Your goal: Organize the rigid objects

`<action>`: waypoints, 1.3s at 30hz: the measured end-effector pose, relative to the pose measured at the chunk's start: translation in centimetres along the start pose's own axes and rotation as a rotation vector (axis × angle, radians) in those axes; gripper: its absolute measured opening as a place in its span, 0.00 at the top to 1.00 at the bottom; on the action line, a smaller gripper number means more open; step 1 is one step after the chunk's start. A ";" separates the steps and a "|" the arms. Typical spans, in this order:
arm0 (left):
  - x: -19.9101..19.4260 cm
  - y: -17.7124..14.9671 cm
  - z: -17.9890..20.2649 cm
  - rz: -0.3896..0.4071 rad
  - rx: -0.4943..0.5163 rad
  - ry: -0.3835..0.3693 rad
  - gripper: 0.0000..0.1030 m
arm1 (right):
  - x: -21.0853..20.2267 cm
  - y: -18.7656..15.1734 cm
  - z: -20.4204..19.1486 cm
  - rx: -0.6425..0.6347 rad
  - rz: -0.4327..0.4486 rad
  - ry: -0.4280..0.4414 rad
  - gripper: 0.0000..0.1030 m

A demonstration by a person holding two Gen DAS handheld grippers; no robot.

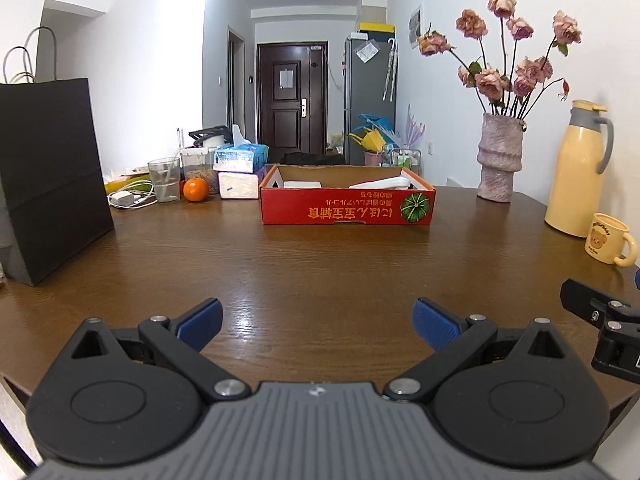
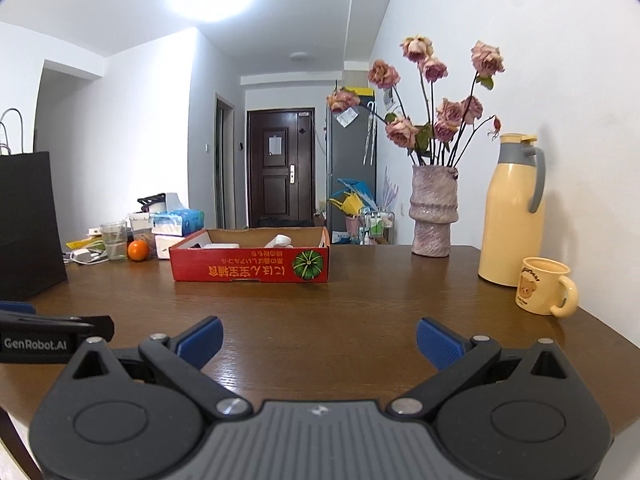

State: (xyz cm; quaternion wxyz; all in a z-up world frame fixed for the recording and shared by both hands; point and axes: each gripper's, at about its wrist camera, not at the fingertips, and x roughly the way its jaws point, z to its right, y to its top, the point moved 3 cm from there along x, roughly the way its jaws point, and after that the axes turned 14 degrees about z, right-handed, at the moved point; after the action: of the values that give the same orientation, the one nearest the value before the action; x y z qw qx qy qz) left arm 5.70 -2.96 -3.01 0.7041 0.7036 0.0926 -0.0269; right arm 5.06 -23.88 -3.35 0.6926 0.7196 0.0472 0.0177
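Note:
A shallow red cardboard box [image 1: 347, 204] [image 2: 250, 268] with a pumpkin picture sits on the brown wooden table [image 1: 320, 264] [image 2: 340, 300], far from both grippers. White rigid items [image 1: 382, 182] [image 2: 280, 241] lie inside it, mostly hidden by its wall. My left gripper [image 1: 318, 322] hovers low over the near table edge, open and holding nothing. My right gripper [image 2: 320, 340] is beside it on the right, also open with nothing between its blue pads [image 2: 438, 342]. Each gripper's body shows at the edge of the other's view.
A black paper bag [image 1: 48, 184] stands at the left. Behind it are a glass [image 1: 164, 179], an orange [image 1: 196, 189], tissue packs [image 1: 240, 158] and a charger. On the right stand a vase of dried roses [image 1: 500, 156], a yellow thermos [image 1: 580, 168] and a bear mug [image 1: 610, 245].

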 end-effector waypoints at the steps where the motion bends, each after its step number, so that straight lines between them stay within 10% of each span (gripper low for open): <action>1: -0.5 0.0 -0.1 0.003 0.001 0.002 0.00 | -0.6 0.1 0.0 0.002 0.005 -0.002 0.00; 39: -2.0 0.0 -0.3 0.030 0.006 -0.004 0.00 | -1.9 0.3 -0.4 0.004 0.026 -0.003 0.00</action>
State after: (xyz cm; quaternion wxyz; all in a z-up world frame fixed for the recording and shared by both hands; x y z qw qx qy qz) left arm 3.68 -2.84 -2.65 0.7024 0.7069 0.0807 -0.0179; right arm 3.19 -23.63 -2.97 0.6908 0.7216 0.0369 0.0251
